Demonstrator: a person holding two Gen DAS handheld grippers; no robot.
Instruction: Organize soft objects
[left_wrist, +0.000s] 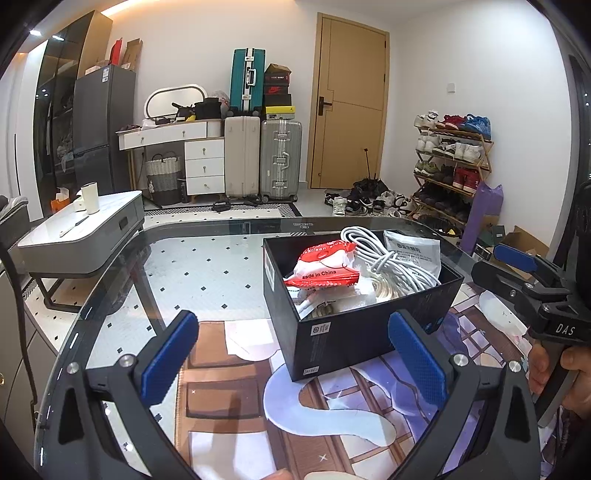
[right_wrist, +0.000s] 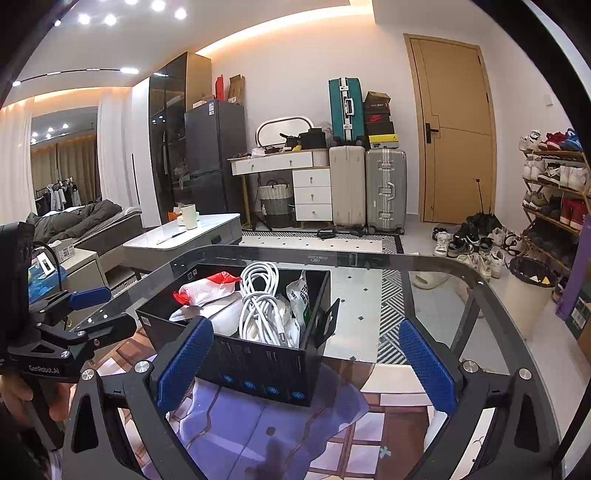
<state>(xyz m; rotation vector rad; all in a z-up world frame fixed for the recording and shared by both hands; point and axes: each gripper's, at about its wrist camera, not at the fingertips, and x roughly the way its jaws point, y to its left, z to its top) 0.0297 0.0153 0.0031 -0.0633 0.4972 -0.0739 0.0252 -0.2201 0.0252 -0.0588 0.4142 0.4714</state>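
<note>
My left claw is spread wide with nothing between its blue pads, hanging just above the printed mat on the glass counter. My right claw is spread the same way and holds nothing.

Straight ahead of both claws sits the open black box, resting partly on the mat. From the left claw it lies ahead and a little right, its near corner between the fingertips; from the right claw it lies ahead and left, its near wall just past the left pad. Inside lie the soft things: a red and white packet on top toward the left claw's side, a coiled white cable in the middle, and a white pouch against the far wall. A loose flap of the box stands up at its right corner, between my right claw and the bare glass.

The right claw shows at the edge of the left view, beside the box, and a hand grips its handle.

Beyond the counter stand a low white table to the left, suitcases and a door ahead, and a shoe rack to the right.
</note>
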